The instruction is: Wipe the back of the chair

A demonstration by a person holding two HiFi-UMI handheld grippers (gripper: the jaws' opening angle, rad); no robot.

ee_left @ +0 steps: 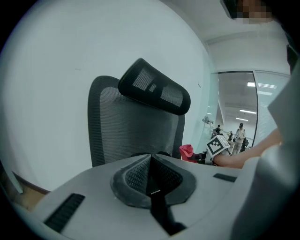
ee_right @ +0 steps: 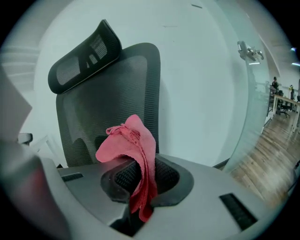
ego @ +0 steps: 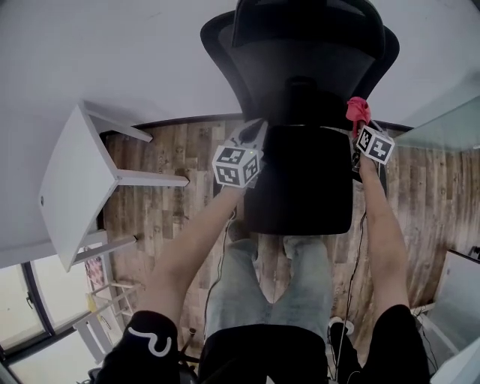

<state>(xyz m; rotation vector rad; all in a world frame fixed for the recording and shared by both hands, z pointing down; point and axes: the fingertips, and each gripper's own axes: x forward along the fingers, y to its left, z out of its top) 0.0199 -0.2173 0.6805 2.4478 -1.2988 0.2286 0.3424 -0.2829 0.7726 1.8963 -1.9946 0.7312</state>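
Observation:
The black mesh chair back (ego: 300, 52) with its headrest (ego: 304, 15) rises in front of me, above the black seat (ego: 300, 180). My left gripper (ego: 253, 132) hovers at the seat's left rear corner, jaws shut and empty (ee_left: 151, 174). It faces the chair back (ee_left: 126, 126) and headrest (ee_left: 154, 91). My right gripper (ego: 361, 124) is at the seat's right rear, shut on a red cloth (ego: 358, 109). The red cloth (ee_right: 132, 146) sticks up and hangs down out of the right gripper (ee_right: 140, 180), a short way from the mesh back (ee_right: 117, 103). The cloth (ee_left: 186, 151) also shows in the left gripper view.
A white side table (ego: 75, 180) stands on the wood floor (ego: 172, 217) at my left. Behind the chair is a white wall (ego: 112, 52), with a glass partition (ego: 450, 124) at the right. White furniture (ego: 459, 300) is at the lower right. My legs are just behind the seat.

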